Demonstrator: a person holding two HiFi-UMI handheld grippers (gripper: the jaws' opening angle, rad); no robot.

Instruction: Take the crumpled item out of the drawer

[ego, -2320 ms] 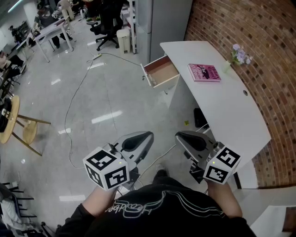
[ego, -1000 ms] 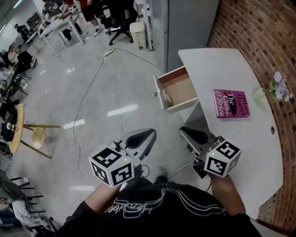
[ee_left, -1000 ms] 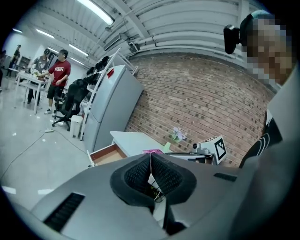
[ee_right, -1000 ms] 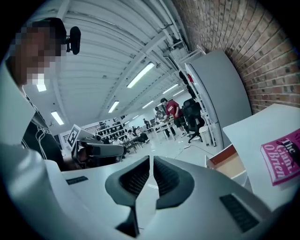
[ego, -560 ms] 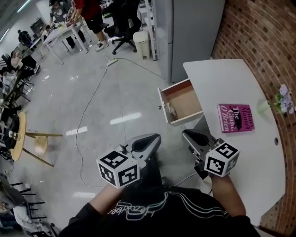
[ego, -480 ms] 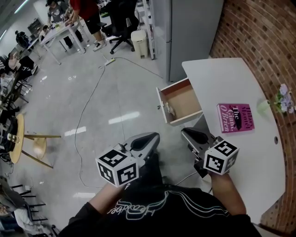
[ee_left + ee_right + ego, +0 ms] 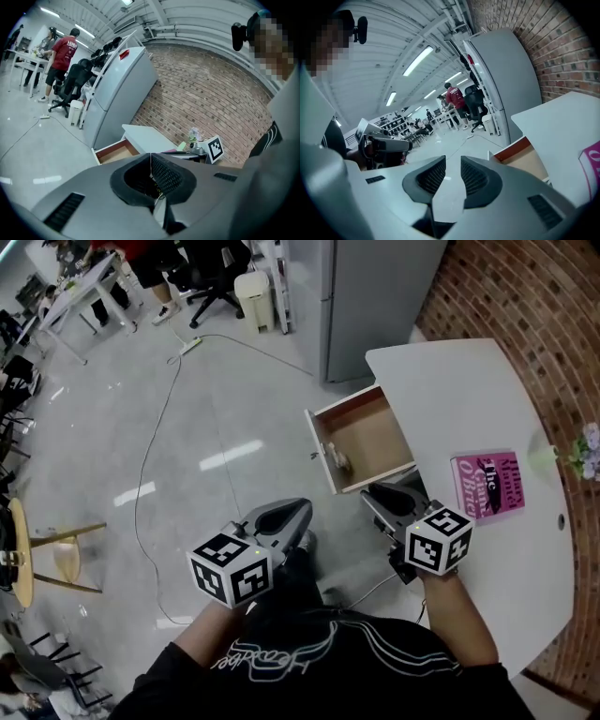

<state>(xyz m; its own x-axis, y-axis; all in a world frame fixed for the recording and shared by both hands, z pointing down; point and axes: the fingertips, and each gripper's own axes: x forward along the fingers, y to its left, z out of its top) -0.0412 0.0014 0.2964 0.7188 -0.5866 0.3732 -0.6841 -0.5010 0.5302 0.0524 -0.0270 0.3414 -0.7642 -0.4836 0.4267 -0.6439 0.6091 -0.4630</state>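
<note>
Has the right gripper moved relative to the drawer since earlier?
Yes: the right gripper has closed in on the drawer; its jaws have just been opening, nothing between them.

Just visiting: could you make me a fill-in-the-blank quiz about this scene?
1. The drawer of the white desk stands ____.
2. The book on that desk has a ____ cover.
3. The crumpled item lies in the ____.
4. The left hand-held gripper has its jaws ____.
Missing words: open; pink; drawer; shut.
</note>
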